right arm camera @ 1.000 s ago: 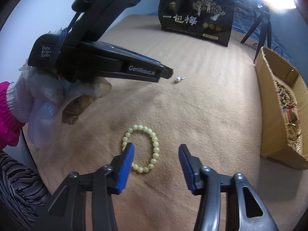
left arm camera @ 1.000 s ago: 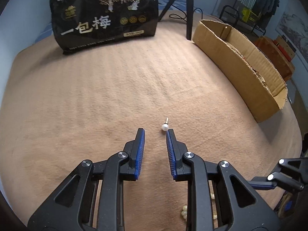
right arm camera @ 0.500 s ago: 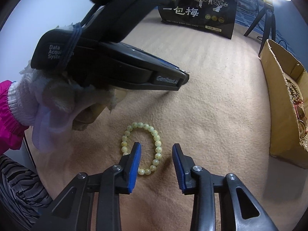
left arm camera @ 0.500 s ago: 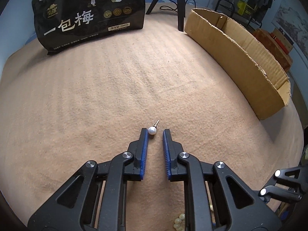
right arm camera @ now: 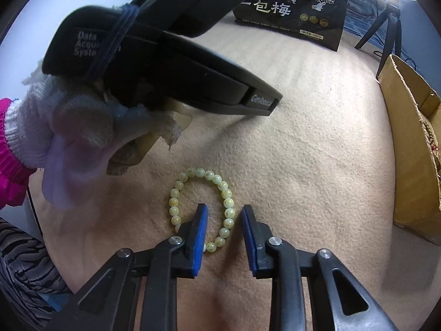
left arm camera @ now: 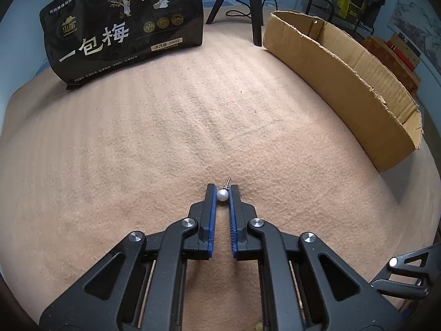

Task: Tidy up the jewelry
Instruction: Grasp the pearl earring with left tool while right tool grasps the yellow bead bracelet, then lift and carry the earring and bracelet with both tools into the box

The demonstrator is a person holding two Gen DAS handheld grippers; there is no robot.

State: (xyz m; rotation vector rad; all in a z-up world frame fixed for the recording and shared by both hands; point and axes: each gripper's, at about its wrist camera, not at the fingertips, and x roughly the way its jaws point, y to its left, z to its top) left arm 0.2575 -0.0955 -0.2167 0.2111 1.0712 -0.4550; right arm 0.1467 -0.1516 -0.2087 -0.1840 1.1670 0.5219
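Observation:
A small pearl earring [left arm camera: 222, 195] with a thin post lies on the tan cloth. My left gripper [left arm camera: 222, 187] is shut on it, both blue pads touching the pearl. A pale green bead bracelet [right arm camera: 200, 171] lies flat on the cloth close to me. My right gripper [right arm camera: 224, 208] points down over its right side. One finger is inside the ring and the other outside, with the beads between them. Its jaws are closing, and the pads stand clear of the beads.
An open cardboard box [left arm camera: 358, 82] runs along the right side, with beaded jewelry inside [right arm camera: 430, 135]. A black printed bag [left arm camera: 124, 27] and a tripod [left arm camera: 255, 8] stand at the back. A gloved hand [right arm camera: 69, 127] holds the left tool above the bracelet.
The left gripper moved forward to the pearl and shut on it. The right gripper's jaws narrowed around the bracelet's right side.

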